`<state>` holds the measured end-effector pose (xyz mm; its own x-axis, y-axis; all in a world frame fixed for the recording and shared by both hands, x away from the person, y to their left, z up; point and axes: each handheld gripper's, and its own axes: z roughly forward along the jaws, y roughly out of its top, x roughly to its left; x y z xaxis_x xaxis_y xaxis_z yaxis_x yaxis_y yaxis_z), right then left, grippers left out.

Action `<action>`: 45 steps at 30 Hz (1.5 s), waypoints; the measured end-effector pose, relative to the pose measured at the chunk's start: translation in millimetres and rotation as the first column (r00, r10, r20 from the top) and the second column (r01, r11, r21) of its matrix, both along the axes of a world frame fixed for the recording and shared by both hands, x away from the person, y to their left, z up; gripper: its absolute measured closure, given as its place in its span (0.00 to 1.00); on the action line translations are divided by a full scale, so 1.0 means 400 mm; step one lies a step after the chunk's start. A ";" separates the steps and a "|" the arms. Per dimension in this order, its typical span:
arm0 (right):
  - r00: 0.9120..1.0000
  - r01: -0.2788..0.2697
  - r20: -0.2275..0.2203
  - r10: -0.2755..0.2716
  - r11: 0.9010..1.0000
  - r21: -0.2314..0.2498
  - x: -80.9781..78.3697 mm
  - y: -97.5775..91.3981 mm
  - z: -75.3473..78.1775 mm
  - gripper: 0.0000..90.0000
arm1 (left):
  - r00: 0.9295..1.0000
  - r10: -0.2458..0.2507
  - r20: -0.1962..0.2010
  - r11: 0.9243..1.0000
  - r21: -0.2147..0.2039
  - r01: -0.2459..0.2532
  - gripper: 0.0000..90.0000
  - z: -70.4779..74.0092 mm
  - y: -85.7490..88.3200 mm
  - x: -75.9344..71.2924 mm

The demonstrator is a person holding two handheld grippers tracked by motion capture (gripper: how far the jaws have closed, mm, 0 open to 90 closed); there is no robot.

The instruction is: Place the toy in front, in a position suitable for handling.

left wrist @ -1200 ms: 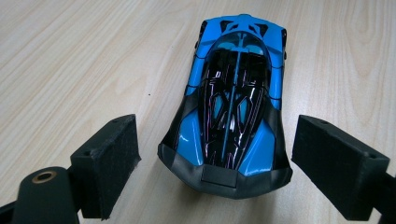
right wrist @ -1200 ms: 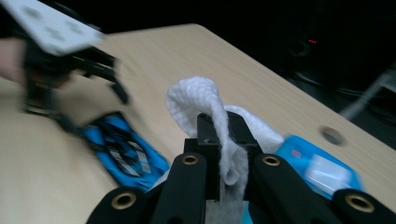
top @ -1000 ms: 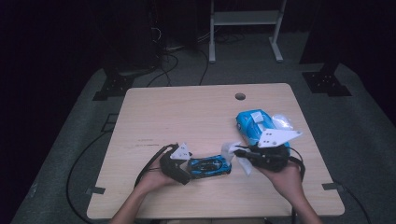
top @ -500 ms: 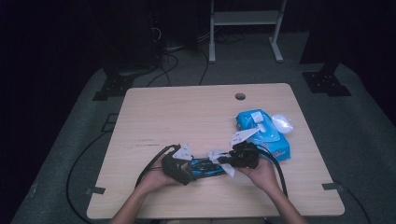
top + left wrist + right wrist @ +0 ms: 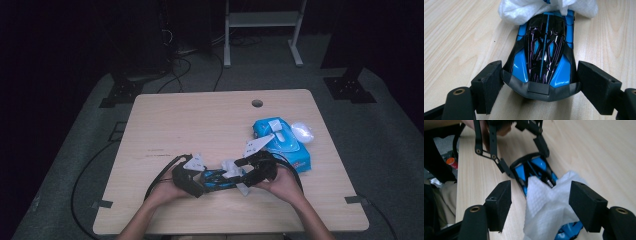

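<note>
Toy car (image 5: 544,50), blue and black, sits on the bench (image 5: 200,125) near its front edge, and the left tongs (image 5: 540,85) pinch one end of it, pads pressed to both flanks. White wipe (image 5: 549,202) lies draped over the car's other end. Right tongs (image 5: 541,202) have just been opening and now stand spread, the wipe between the pads but not squeezed. Off to the right, a blue wipes pack (image 5: 282,142) rests on the bench, near the right hand (image 5: 280,185)
</note>
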<state>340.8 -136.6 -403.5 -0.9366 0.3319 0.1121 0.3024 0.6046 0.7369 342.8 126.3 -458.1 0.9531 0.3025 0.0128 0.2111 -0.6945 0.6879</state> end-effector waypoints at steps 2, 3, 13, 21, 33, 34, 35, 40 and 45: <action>1.000 0.002 0.020 -0.002 1.000 -0.006 0.007 -0.002 0.007 0.40 | 1.000 0.000 -0.002 1.000 -0.002 0.000 0.24 0.000 0.000 0.000; 1.000 0.001 0.029 -0.001 1.000 -0.014 0.012 -0.001 0.006 0.41 | 1.000 0.000 -0.002 1.000 -0.002 0.000 0.24 0.000 0.000 0.000; 1.000 0.000 0.024 0.002 0.997 -0.077 0.070 0.027 -0.065 0.57 | 1.000 -0.010 -0.013 1.000 0.004 0.010 0.24 -0.007 0.000 0.005; 0.999 -0.010 -0.038 0.009 1.000 -0.026 0.074 0.026 -0.109 0.83 | 0.999 0.003 -0.036 1.000 0.030 -0.002 0.24 -0.026 -0.012 0.008; 0.999 -0.041 -0.006 0.041 0.998 -0.053 -0.004 -0.009 -0.093 0.94 | 0.999 0.005 -0.039 1.000 0.017 -0.004 0.24 -0.029 -0.013 0.008; 0.998 -0.058 0.001 0.058 0.996 -0.068 -0.014 -0.007 -0.092 0.94 | 0.999 0.004 -0.038 1.000 0.018 -0.004 0.24 -0.028 -0.013 0.008; 0.997 -0.072 0.010 0.073 0.994 -0.087 -0.022 -0.005 -0.089 0.92 | 0.999 0.006 -0.040 1.000 0.019 -0.005 0.24 -0.028 -0.014 0.008; 0.987 -0.043 0.152 0.054 0.996 -0.072 -0.039 -0.011 -0.066 0.72 | 0.999 0.007 -0.036 1.000 0.020 -0.006 0.24 -0.029 -0.014 0.007; 0.987 -0.008 0.157 0.018 0.998 -0.061 -0.008 -0.009 -0.085 0.60 | 0.999 0.004 -0.035 1.000 0.016 -0.003 0.24 -0.029 -0.013 0.008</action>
